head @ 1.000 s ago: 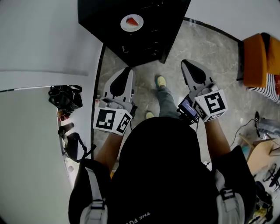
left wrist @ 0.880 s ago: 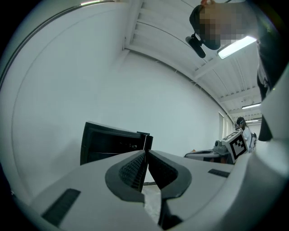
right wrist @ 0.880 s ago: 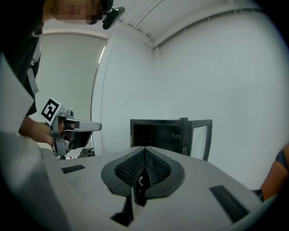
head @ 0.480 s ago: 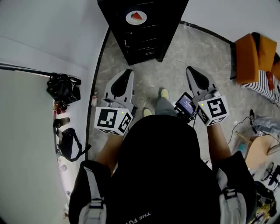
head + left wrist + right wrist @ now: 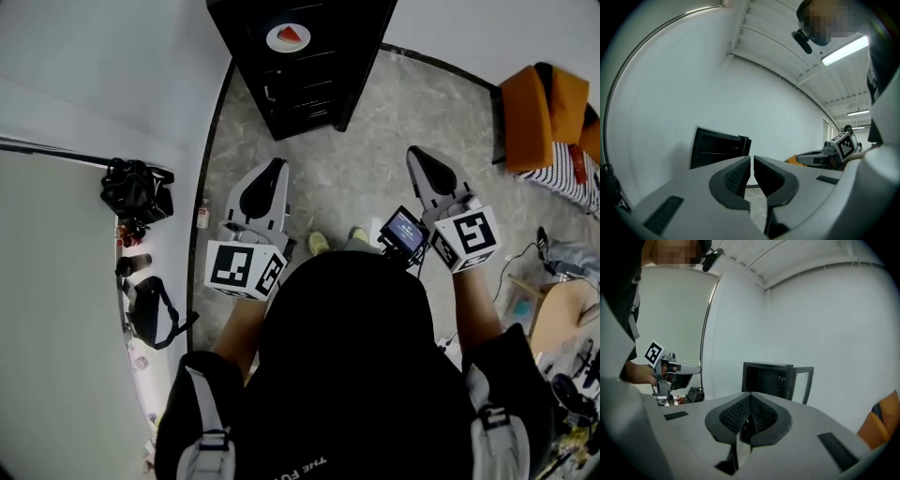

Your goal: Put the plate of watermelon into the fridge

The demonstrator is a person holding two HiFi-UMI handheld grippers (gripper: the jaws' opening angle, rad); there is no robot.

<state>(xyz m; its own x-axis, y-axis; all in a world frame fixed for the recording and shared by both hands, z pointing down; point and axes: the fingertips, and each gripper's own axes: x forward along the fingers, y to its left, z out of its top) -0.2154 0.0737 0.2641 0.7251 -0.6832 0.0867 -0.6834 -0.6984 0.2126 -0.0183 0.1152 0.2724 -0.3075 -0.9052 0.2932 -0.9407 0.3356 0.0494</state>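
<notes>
Jaws together and empty on your left gripper (image 5: 275, 167) and right gripper (image 5: 418, 154); the plate of watermelon (image 5: 288, 37) sits untouched atop the fridge (image 5: 323, 80), so the whole job looks still ahead.

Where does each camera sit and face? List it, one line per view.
Head view: on the person's head, steeply down at black fridge, plate of watermelon atop; shows torso, arms, left tool, right tool.
Left gripper view: on left tool, along its shut jaws toward fridge; right tool at right.
Right gripper view: on right tool, along shut jaws toward fridge; left tool at left.
Shared: all see the fridge.
</notes>
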